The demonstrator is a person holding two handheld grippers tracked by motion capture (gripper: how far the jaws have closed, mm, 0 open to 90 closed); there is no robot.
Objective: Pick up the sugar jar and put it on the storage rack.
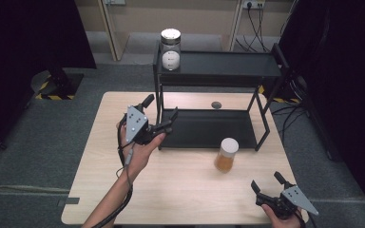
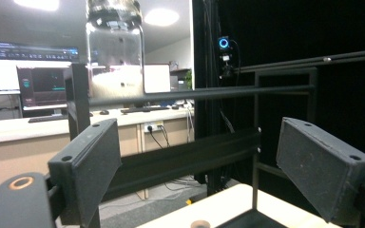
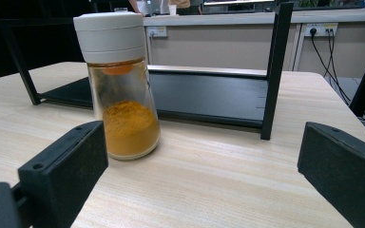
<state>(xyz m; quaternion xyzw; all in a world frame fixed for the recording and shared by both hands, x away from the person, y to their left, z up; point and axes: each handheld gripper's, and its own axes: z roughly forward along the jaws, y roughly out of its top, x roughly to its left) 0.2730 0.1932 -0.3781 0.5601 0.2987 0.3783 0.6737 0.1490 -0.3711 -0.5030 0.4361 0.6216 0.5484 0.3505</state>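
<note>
Risk first: your right gripper [image 1: 268, 184] sits at the table's near right corner, jaws spread wide and empty, facing the clear glass shaker of orange powder with a white cap [image 3: 120, 85]. That shaker stands upright on the light wooden table [image 1: 180, 190], just in front of the black two-tier metal rack [image 1: 218, 71]. Closing off-centre, or high on the cap, could tip it toward the rack's near right post. Your left gripper [image 1: 164, 118], jaws also wide and empty, hovers at the rack's left post; a swing there could knock the frame and shake the clear glass jar of white powder [image 1: 170, 50] on the upper shelf. Open table lies near and left.
</note>
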